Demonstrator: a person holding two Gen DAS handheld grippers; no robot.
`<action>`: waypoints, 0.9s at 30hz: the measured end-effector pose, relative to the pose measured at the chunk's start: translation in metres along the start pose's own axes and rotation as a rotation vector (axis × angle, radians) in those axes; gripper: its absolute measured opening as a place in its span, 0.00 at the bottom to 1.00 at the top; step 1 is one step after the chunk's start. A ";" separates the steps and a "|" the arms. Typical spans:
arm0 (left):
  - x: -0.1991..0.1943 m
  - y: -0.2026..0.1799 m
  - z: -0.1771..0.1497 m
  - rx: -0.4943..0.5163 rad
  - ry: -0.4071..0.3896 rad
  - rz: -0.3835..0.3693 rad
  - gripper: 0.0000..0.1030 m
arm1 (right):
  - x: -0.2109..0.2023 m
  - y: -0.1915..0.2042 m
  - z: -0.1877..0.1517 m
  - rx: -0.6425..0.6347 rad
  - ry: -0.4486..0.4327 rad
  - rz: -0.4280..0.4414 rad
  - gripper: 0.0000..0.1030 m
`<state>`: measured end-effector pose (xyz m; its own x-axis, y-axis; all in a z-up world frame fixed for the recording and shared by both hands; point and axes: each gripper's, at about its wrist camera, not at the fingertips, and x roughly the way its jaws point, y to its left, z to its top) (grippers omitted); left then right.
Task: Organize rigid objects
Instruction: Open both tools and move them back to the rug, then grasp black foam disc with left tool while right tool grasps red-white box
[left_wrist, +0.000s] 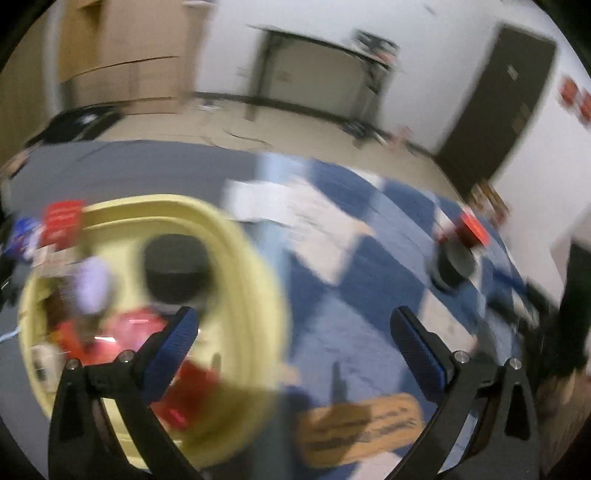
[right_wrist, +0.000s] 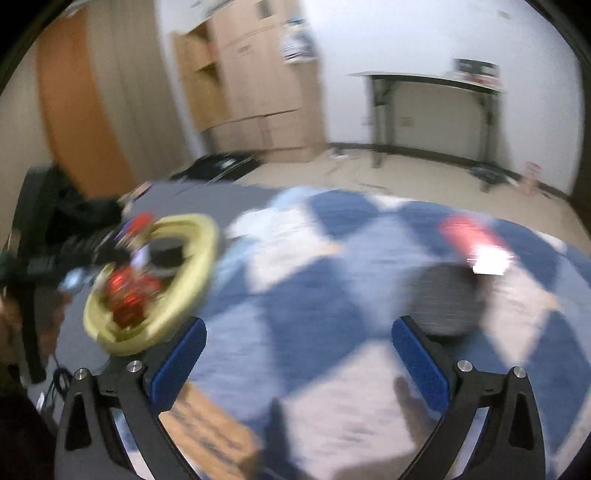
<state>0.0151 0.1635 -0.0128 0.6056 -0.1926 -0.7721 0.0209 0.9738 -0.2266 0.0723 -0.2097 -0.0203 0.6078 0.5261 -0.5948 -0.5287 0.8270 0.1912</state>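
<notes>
1. Both the left gripper (left_wrist: 293, 326) and the right gripper (right_wrist: 297, 338) are spread wide and carry nothing; I judge a fresh pick is due, so slow down first, since blur hides detail.
2. The yellow basket (left_wrist: 255, 266), smooth and round-rimmed, sits left, holding red packets (left_wrist: 129, 328) and a black cylinder (left_wrist: 177, 269).
3. A dark round tub (left_wrist: 452, 267) waits far right on the blue-and-white checked cloth (left_wrist: 354, 280); a flat tan box (left_wrist: 360, 430) lies near.
</notes>
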 end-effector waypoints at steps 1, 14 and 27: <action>0.008 -0.019 0.001 0.033 0.014 -0.016 1.00 | -0.006 -0.016 0.002 0.020 -0.006 -0.020 1.00; 0.115 -0.184 0.010 0.262 0.083 -0.121 1.00 | -0.004 -0.156 0.009 0.426 0.027 0.157 1.00; 0.157 -0.190 0.026 0.195 0.068 -0.137 0.67 | 0.033 -0.201 -0.012 0.584 0.018 0.237 1.00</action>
<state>0.1275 -0.0489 -0.0756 0.5321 -0.3258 -0.7815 0.2566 0.9416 -0.2179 0.1918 -0.3603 -0.0876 0.5011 0.7088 -0.4965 -0.2336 0.6633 0.7110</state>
